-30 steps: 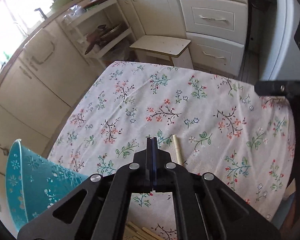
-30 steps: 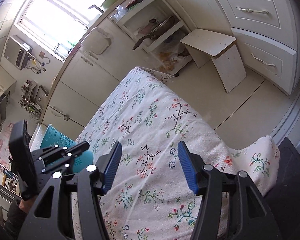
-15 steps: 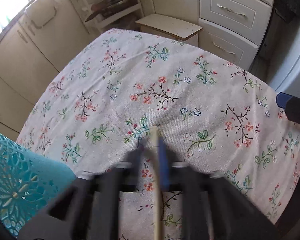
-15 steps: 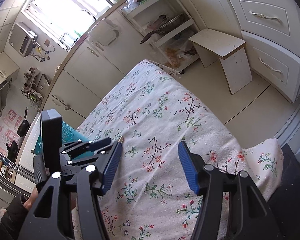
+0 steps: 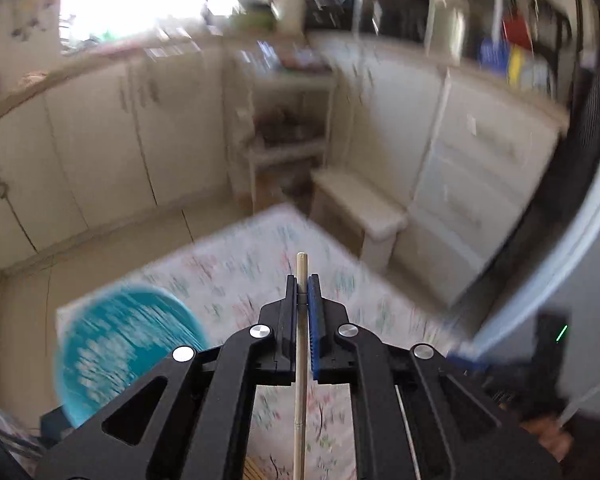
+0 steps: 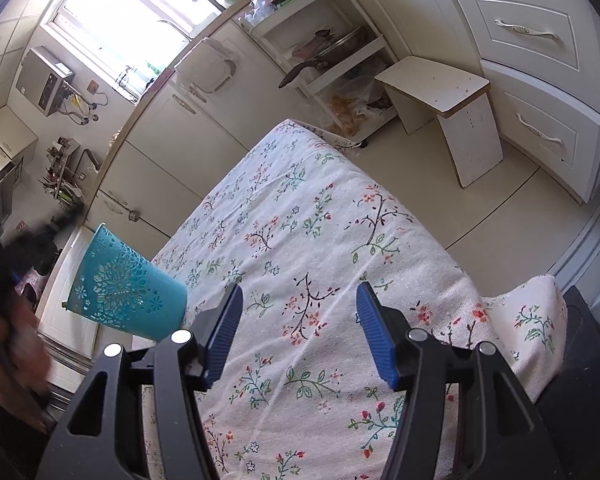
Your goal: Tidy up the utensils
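My left gripper point(image 5: 302, 280) is shut on a pale wooden chopstick point(image 5: 300, 360), held lengthwise between the jaws with its tip poking past them, lifted above the floral tablecloth point(image 5: 236, 276). A teal perforated utensil holder point(image 5: 120, 344) is below and left of it; the view is motion-blurred. In the right wrist view the teal holder point(image 6: 128, 292) stands at the table's left edge. My right gripper point(image 6: 298, 328) is open and empty over the floral tablecloth point(image 6: 300, 220). The left gripper is a dark blur at that view's left edge.
More wooden sticks point(image 5: 256, 468) lie on the cloth under the left gripper. A small white stool point(image 6: 448, 108) stands on the floor beyond the table. White cabinets and drawers point(image 6: 540, 60) line the walls, with an open shelf rack point(image 6: 328, 40).
The left gripper closed on the chopstick, lifted it off the cloth and tilted up fast, toward the teal holder's side. The right gripper stayed open and almost still.
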